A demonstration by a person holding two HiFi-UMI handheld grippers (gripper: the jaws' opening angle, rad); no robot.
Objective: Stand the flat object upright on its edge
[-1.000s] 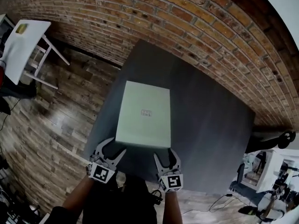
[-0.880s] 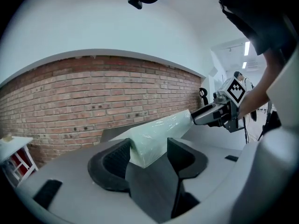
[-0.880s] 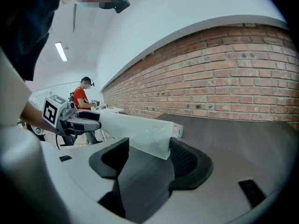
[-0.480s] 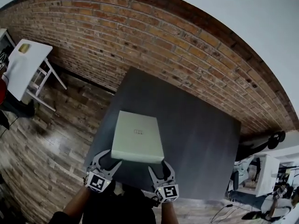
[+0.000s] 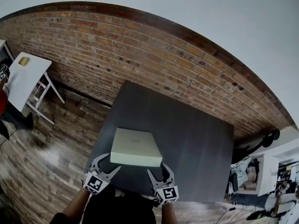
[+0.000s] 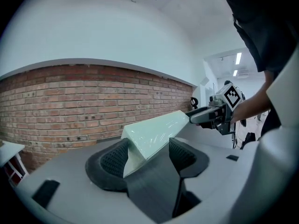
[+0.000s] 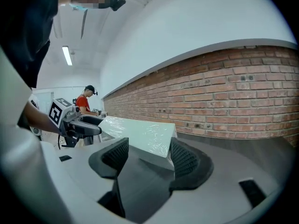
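A flat pale-green box (image 5: 134, 146) lies on the dark grey table (image 5: 191, 139), its near edge towards me. My left gripper (image 5: 106, 163) straddles the box's near left corner. Its jaws are opening, with the corner (image 6: 154, 129) between the pads and no squeeze showing. My right gripper (image 5: 158, 168) straddles the near right corner, jaws wide, and the box (image 7: 140, 132) reaches in between them. In the left gripper view the right gripper (image 6: 212, 115) shows past the box's far end. In the right gripper view the left gripper (image 7: 77, 125) shows the same way.
A brick wall (image 5: 154, 55) runs behind the table. A white side table (image 5: 23, 71) stands at the left on the wooden floor (image 5: 51, 139). Equipment clutter (image 5: 261, 171) sits at the right. A person in red (image 7: 86, 101) stands far off.
The head view has tipped up, so the box and table look smaller and more foreshortened. Both grippers stay at the box's near corners.
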